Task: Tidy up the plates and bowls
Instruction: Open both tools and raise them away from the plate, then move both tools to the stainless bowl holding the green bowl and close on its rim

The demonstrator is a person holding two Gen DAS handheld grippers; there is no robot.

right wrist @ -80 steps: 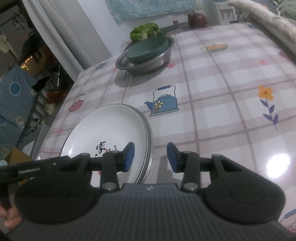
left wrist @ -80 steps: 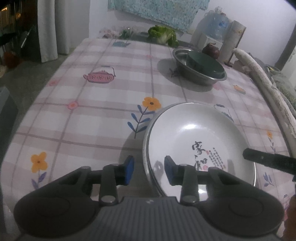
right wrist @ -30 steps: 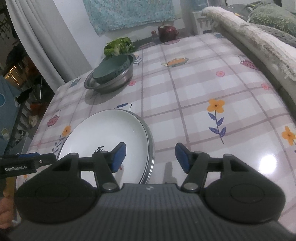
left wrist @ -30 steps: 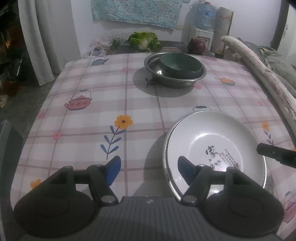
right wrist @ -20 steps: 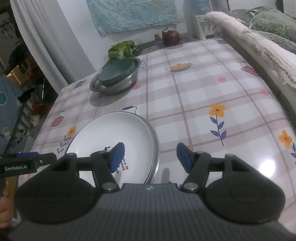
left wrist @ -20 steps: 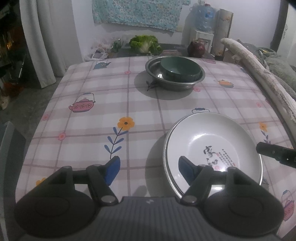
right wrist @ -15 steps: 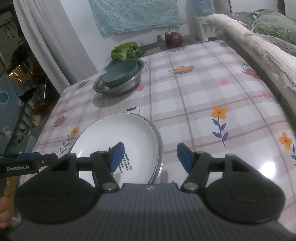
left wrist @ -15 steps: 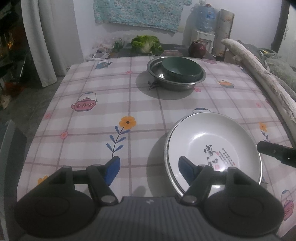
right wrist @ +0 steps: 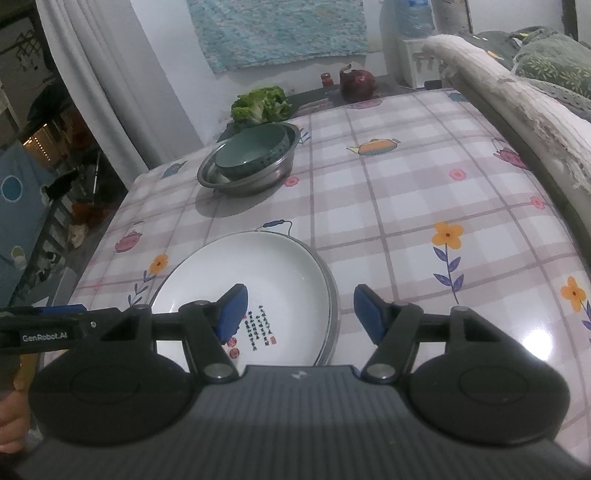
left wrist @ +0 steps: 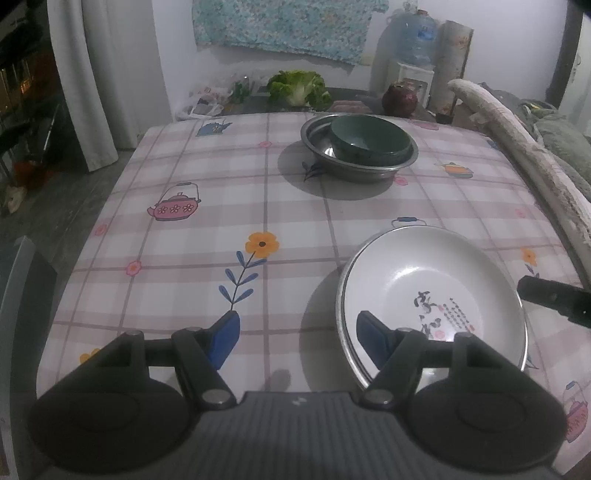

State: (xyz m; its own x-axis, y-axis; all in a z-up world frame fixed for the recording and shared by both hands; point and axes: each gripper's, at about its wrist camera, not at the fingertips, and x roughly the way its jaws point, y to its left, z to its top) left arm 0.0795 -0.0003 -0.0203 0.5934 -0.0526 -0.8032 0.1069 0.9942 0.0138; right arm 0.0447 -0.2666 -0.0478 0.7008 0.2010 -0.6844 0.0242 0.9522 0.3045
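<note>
Nearest the cameras, the left tongs [left wrist: 297, 338] hang above the near edge of the table [left wrist: 207, 229], their blue-padded fingers spread wide and holding nothing. The right-hand pad sits in front of the rim of the white ceramic plate with black calligraphy and a small red seal [left wrist: 432, 295], while the other pad is over bare cloth. The right tongs [right wrist: 301, 312] are likewise spread wide and empty, one pad in front of the plate's printed area and the other over the cloth beside it.

The white plate lies flat on a metal-rimmed plate [right wrist: 331, 295] of nearly the same size, whose edge shows as a thin grey band around it. Both sit near the front of the table, which is covered by a pink-and-white checked tablecloth printed with orange flowers and teapots.

Well beyond, toward the far edge, stands a round stainless-steel basin [left wrist: 317, 142] with a dark green ceramic bowl [left wrist: 369, 142] resting inside it, tilted against the basin's wall.

Past the table's far edge lie a leafy green cabbage [left wrist: 299, 88] and a dark red round object [left wrist: 399, 99]; behind them hangs a blue patterned cloth [left wrist: 288, 26] on the wall.
</note>
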